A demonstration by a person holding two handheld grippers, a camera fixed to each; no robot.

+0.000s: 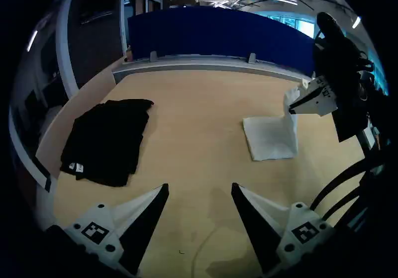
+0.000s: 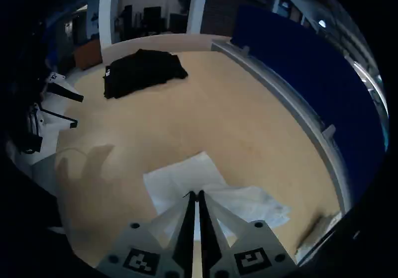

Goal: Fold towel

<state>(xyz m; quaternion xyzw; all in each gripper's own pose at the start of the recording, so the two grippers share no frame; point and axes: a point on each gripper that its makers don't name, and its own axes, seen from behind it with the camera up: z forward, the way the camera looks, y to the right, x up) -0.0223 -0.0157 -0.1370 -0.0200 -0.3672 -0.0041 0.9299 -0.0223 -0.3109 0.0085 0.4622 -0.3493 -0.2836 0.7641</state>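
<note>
A white towel (image 1: 268,139) lies on the light wooden table (image 1: 199,109), to the right of the middle. My right gripper (image 1: 290,110) pinches its far right corner and holds that corner up off the table. In the right gripper view the right gripper (image 2: 195,195) is shut on the towel (image 2: 181,181), whose cloth bunches around the fingers. My left gripper (image 1: 199,186) hovers open over bare table near the front edge, a good way left of the towel and holding nothing. From the right gripper view, the left gripper (image 2: 79,112) stands open at the far left.
A pile of black folded clothing (image 1: 107,139) lies on the left part of the table, also seen as the black clothing (image 2: 142,69) farther off. A blue partition (image 1: 219,34) runs along the table's far edge. Dark cables (image 1: 343,183) hang at the right.
</note>
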